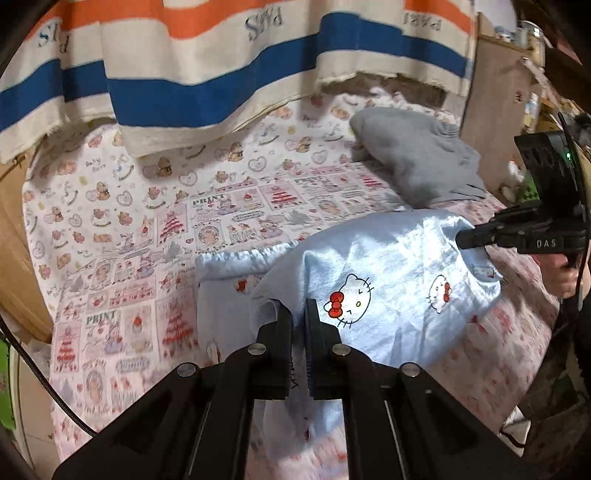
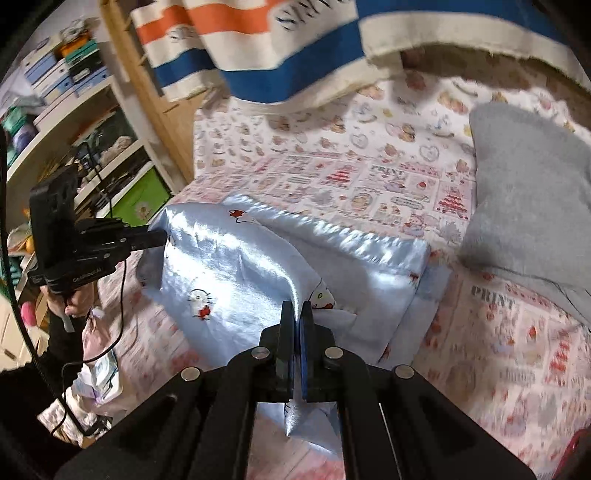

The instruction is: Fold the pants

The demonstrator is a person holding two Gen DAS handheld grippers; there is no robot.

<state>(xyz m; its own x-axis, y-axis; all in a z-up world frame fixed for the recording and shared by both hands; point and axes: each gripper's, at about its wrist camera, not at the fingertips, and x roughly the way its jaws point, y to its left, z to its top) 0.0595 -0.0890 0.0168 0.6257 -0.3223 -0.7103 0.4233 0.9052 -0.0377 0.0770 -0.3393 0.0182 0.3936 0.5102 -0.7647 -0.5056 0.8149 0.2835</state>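
Pants (image 1: 388,280): pale blue satin, cat print, centre frame on the patterned bed (image 1: 147,221). Left gripper (image 1: 298,314) and right gripper (image 2: 298,314) each clamp a lifted edge. Step: mid-fold, judged. Next: carry both edges across evenly, lay flat.

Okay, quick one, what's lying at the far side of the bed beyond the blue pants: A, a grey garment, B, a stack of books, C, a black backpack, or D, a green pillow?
A: a crumpled grey garment lies on the printed bedsheet beyond the blue pants.

"PRINT" on bedsheet (image 1: 207,201), "DAS" on right gripper (image 1: 466,240), "PARIS" on striped cloth (image 1: 264,22)
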